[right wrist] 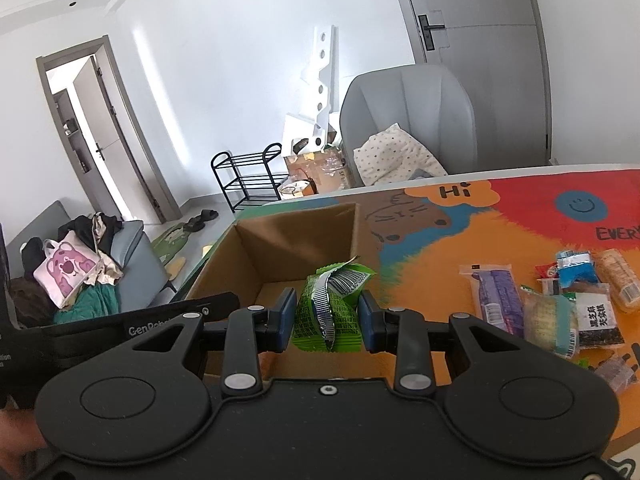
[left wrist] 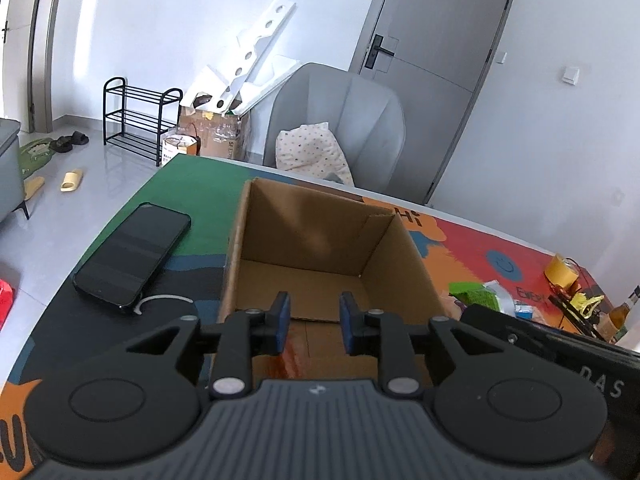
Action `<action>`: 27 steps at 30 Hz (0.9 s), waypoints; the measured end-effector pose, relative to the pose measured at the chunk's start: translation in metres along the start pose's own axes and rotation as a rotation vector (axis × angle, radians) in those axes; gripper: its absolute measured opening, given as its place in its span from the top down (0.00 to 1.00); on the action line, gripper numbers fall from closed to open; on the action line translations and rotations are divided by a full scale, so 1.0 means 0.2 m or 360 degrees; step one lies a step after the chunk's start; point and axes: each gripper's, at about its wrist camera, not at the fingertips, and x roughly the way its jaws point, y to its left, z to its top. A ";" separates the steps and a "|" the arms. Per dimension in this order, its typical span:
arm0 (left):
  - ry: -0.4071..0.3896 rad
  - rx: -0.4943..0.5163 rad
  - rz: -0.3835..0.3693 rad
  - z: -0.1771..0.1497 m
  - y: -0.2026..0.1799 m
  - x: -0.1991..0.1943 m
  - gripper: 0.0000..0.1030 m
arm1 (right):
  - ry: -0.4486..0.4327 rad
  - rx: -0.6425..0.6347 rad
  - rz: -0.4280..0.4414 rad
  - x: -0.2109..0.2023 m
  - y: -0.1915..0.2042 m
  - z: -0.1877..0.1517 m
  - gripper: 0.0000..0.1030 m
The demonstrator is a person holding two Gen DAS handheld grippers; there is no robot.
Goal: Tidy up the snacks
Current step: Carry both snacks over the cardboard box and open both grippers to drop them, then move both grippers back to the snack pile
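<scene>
An open brown cardboard box (left wrist: 320, 240) stands on the colourful table mat; it also shows in the right wrist view (right wrist: 288, 240). My left gripper (left wrist: 314, 322) is open and empty, its blue pads over the box's near side, above a reddish packet (left wrist: 286, 360) lying inside. My right gripper (right wrist: 329, 318) is shut on a green snack packet (right wrist: 330, 304) and holds it over the box's near right part. Several more snack packets (right wrist: 560, 304) lie on the mat to the right.
A black phone (left wrist: 132, 256) with a white cable lies left of the box. A grey armchair (left wrist: 340, 128) with a cushion stands behind the table. A yellow tape roll (left wrist: 562, 270) and clutter sit at the far right of the table.
</scene>
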 end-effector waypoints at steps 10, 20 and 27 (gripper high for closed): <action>-0.0046 -0.0058 0.0040 0.00 0.06 -0.08 0.47 | -0.0039 0.0050 0.0145 0.03 0.03 0.04 0.62; -0.0066 -0.0024 0.0069 -0.03 -0.01 -0.11 0.22 | -0.0016 0.0087 0.0061 -0.06 -0.05 0.00 0.54; -0.0004 -0.0046 0.0076 -0.05 -0.06 -0.11 0.11 | -0.0002 0.0120 -0.0016 -0.14 -0.15 -0.05 0.45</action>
